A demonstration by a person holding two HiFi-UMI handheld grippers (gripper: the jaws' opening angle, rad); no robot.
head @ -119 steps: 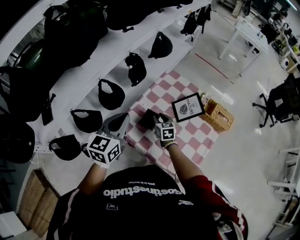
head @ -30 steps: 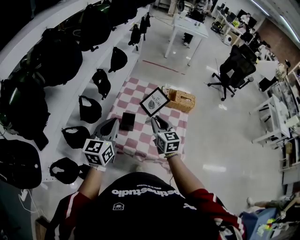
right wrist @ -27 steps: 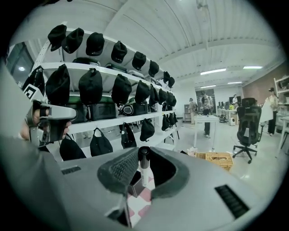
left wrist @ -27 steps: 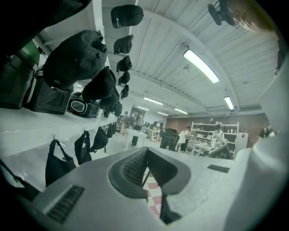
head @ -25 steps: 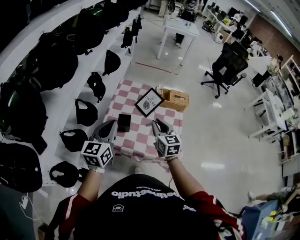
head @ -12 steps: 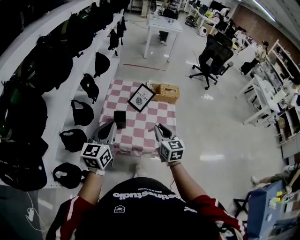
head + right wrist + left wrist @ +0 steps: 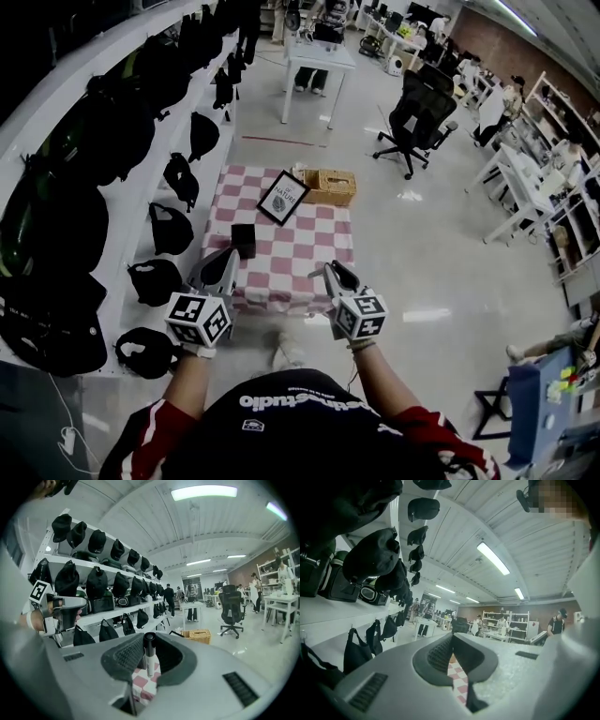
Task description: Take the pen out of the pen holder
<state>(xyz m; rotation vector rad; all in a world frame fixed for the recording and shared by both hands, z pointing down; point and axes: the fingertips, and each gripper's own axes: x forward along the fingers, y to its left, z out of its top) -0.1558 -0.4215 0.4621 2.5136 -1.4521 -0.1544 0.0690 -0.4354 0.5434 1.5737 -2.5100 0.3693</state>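
Note:
The black pen holder stands on the left side of the low table with a pink-and-white checked cloth. My right gripper hangs in front of the table's near right corner, apart from the holder. In the right gripper view its jaws are shut on a pen with a black cap and white barrel, standing upright between the pads. My left gripper is by the table's near left corner. Its jaws meet at the tips with nothing between them.
A framed picture and a wicker basket sit at the table's far end. White shelves with black bags and caps run along the left. An office chair and white tables stand farther off on the open floor.
Both grippers have drawn back from the table toward the person, the right one more and to the right. The table now lies farther off. The pen holder stays put.

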